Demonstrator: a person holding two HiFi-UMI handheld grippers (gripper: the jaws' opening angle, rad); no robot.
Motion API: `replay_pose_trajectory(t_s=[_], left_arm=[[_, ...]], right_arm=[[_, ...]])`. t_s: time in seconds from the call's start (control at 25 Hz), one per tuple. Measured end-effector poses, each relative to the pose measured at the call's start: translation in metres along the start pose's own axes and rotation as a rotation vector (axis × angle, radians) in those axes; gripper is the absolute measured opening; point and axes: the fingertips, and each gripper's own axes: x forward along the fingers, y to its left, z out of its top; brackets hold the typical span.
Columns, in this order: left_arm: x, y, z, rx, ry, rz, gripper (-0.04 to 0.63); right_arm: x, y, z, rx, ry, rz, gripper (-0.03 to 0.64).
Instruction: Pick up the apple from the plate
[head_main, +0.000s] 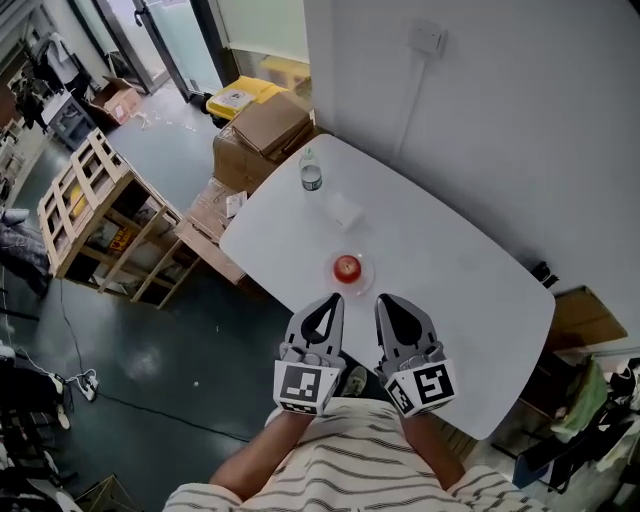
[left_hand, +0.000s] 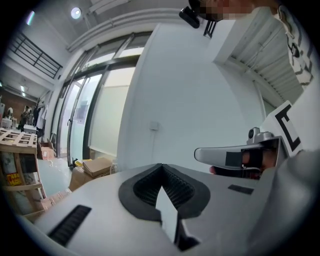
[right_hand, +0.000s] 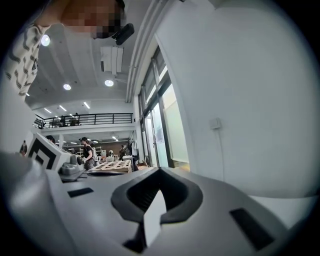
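In the head view a red apple (head_main: 346, 267) sits on a small clear plate (head_main: 359, 281) near the front edge of a white oval table (head_main: 440, 290). My left gripper (head_main: 334, 299) and right gripper (head_main: 384, 300) are side by side just short of that edge, both pointing at the plate. Each has its jaws together with nothing between them. The apple lies a little beyond and between the two tips. In the left gripper view the left gripper (left_hand: 161, 171) points level at the white wall, with the right gripper (left_hand: 235, 156) to its right. The right gripper (right_hand: 159, 172) points level too. Neither gripper view shows the apple.
A clear water bottle (head_main: 311, 172) stands at the table's far end, with a small white object (head_main: 345, 210) between it and the plate. Cardboard boxes (head_main: 265, 125), a yellow bin (head_main: 240, 95) and a wooden crate rack (head_main: 100, 200) stand on the floor to the left. A white wall (head_main: 480, 120) runs behind the table.
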Motion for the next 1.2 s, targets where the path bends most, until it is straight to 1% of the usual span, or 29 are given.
replay_pose_trajectory(t_s=[0.48,0.76,1.2], left_arm=[[0.013,0.026,-0.028,-0.035,0.076,-0.023,0.002],[0.019,0.035,-0.04,-0.062,0.101,-0.045,0.002],[0.033,0.037,-0.066,-0.058,0.165,-0.072,0.002]], right_arm=[[0.027,-0.003,-0.034,0.023,0.093,-0.037,0.009],[0.039,-0.002,-0.05,0.026,0.139,-0.047,0.009],[0.048,-0.016,-0.081,0.051,0.201,-0.089,0.009]])
